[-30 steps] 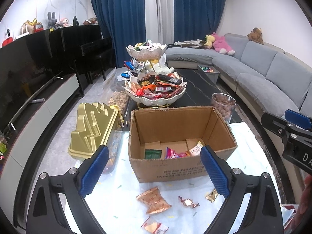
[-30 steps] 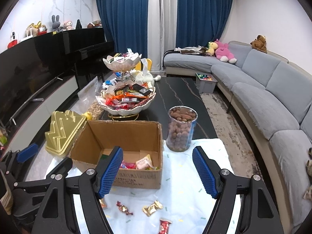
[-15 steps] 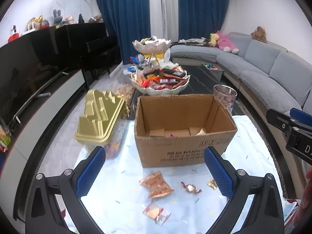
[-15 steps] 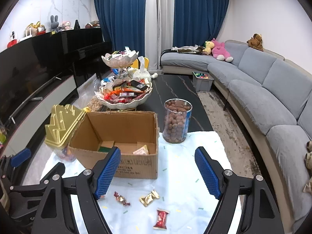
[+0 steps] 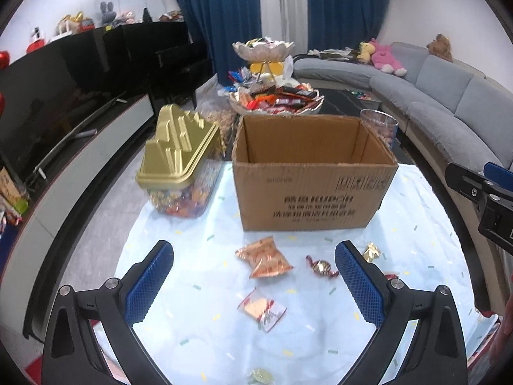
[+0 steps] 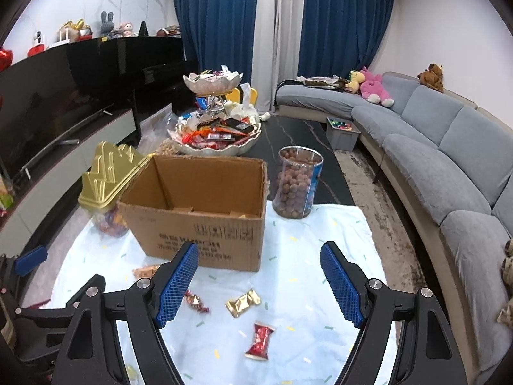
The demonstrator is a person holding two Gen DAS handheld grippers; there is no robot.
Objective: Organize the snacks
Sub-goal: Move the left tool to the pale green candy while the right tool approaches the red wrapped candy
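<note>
Now your left gripper (image 5: 253,284) gapes wide, empty, above orange packet (image 5: 264,257); right gripper (image 6: 258,285) open over gold candy (image 6: 242,302). Wrappers look slippery, perhaps; shallow pinch skids them toward cloth's near edge, away from cardboard box (image 5: 312,189).

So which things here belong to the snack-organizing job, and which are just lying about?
Job:
- cardboard box
- orange packet
- clear packet
- twist candy
- gold candy
- red candy
- left gripper, right gripper, both open, empty

Lying about:
- gold-lidded jar
- nut jar
- tiered bowl
- sofa
</note>
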